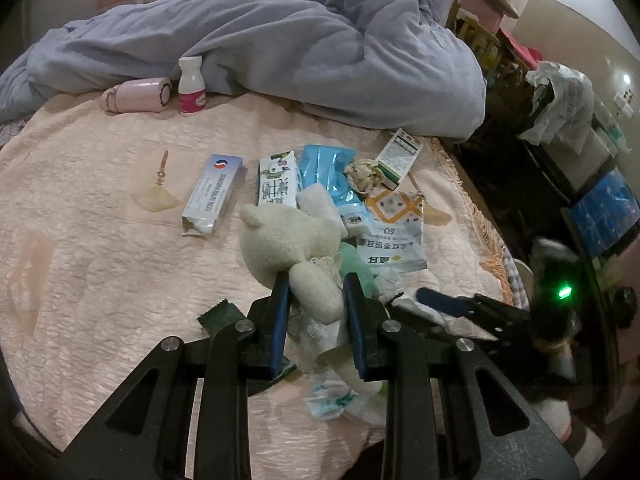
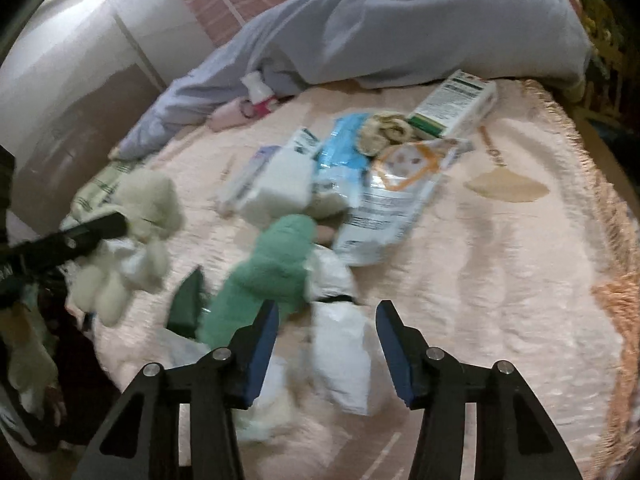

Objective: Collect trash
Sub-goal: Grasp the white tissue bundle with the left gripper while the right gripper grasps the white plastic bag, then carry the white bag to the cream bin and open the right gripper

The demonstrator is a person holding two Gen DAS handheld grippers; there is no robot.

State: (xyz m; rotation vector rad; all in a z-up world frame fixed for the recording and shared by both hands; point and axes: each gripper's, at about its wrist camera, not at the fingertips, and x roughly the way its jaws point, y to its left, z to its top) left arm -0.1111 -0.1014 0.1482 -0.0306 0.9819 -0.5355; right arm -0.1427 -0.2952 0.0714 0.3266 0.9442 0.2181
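Note:
Trash lies on a pink bedspread (image 1: 100,208): a toothpaste box (image 1: 212,196), a green-flowered carton (image 1: 277,178), a blue wipes pack (image 1: 326,174), a crumpled tissue (image 1: 362,174), a printed pouch (image 1: 394,232) and a green-white box (image 1: 400,154). My left gripper (image 1: 316,284) is shut on a cream plush bear (image 1: 292,240). My right gripper (image 2: 326,312) is open over a white crumpled wrapper (image 2: 340,360), beside a green plush toy (image 2: 272,272). A dark green wrapper (image 2: 188,300) lies left of it.
A blue-grey quilt (image 1: 280,40) is heaped at the back. A pink roll (image 1: 136,94) and a small white bottle (image 1: 191,86) rest against it. The bed's fringed edge (image 1: 476,216) drops to dark storage bins (image 1: 600,208) on the right.

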